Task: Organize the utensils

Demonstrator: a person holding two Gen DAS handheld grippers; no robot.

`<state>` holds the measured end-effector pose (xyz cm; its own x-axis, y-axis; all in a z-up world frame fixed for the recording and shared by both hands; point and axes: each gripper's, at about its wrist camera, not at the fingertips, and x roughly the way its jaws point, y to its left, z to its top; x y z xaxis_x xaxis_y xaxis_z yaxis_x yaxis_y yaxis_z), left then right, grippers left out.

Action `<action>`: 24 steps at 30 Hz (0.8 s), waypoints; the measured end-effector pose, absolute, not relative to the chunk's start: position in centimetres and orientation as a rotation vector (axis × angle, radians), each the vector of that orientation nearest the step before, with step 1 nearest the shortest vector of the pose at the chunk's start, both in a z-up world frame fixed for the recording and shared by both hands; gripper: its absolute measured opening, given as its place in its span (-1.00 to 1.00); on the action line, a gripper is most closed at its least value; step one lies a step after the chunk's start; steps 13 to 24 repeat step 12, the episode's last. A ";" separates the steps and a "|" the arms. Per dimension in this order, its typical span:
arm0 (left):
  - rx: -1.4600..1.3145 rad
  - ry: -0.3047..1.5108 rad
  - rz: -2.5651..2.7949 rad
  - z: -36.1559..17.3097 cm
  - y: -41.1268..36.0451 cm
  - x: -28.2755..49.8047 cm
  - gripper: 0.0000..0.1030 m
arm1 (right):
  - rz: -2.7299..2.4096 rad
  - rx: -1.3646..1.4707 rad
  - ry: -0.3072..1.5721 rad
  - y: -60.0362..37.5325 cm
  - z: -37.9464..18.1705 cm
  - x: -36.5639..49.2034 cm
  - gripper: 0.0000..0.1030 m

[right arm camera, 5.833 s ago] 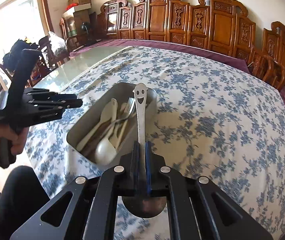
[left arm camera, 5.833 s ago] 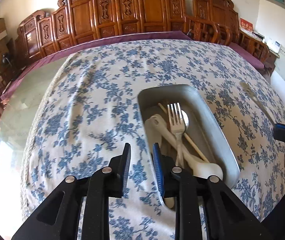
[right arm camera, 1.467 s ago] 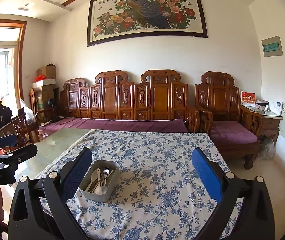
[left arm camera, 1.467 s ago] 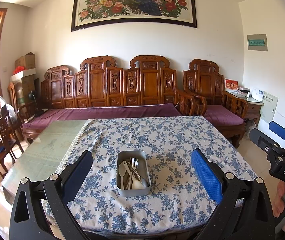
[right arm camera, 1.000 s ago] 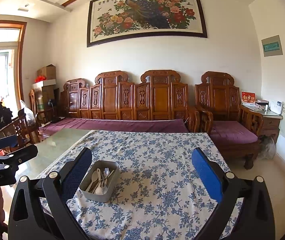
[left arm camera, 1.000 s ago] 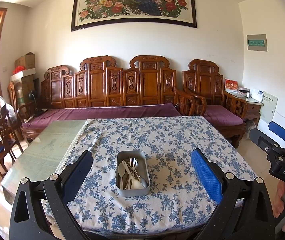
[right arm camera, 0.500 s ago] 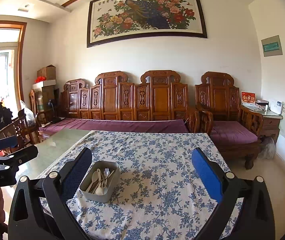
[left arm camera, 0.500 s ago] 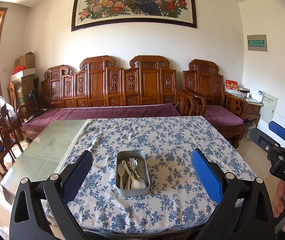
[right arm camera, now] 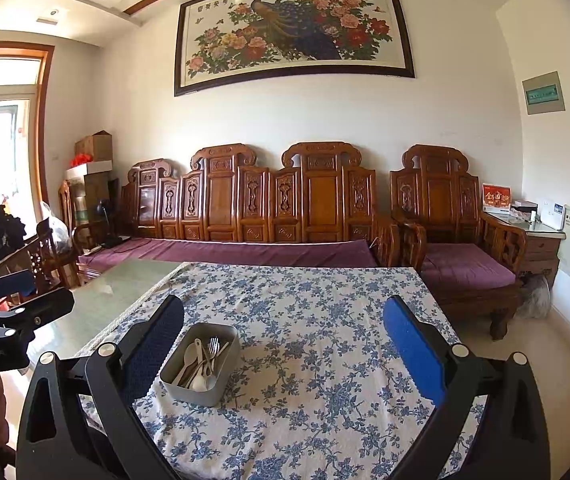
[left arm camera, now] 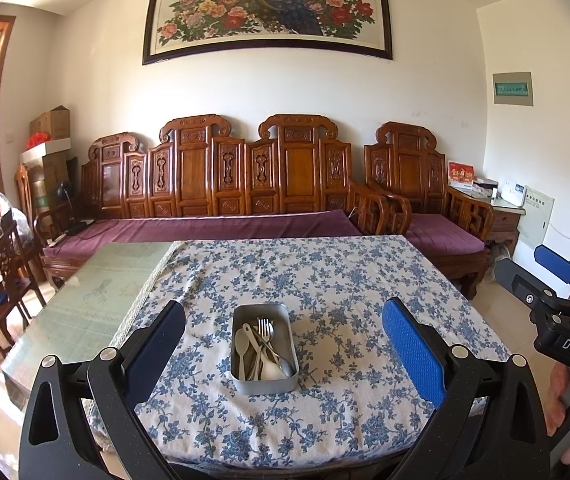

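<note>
A grey metal tray point(left arm camera: 264, 384) stands on the blue-flowered tablecloth point(left arm camera: 325, 280) and holds several utensils: a fork point(left arm camera: 263, 326), white spoons point(left arm camera: 241, 340) and a metal spoon. It also shows in the right wrist view point(right arm camera: 201, 392). My left gripper point(left arm camera: 283, 344) is wide open and empty, held back from the table, well above the near edge. My right gripper point(right arm camera: 283, 348) is wide open and empty, also back from the table, with the tray to its lower left. Each gripper shows at the edge of the other's view.
A carved wooden sofa point(left arm camera: 245, 184) with purple cushions runs behind the table. The left part of the table is bare glass point(left arm camera: 97, 280). A wooden armchair point(right arm camera: 461, 240) and a side cabinet point(right arm camera: 541, 240) stand at the right. Chairs and boxes stand at the left.
Nearly six seconds ago my right gripper held a smiley-handled metal spoon at the tray and my left gripper was close over it. Both are now open, empty and far back. The last second shows no movement.
</note>
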<state>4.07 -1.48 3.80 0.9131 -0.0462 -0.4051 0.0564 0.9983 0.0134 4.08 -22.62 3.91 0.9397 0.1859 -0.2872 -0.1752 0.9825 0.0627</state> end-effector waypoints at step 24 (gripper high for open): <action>0.021 0.420 -0.057 4.2 -1.6 3.9 0.85 | 0.180 0.042 0.294 -22.9 3.9 4.1 0.95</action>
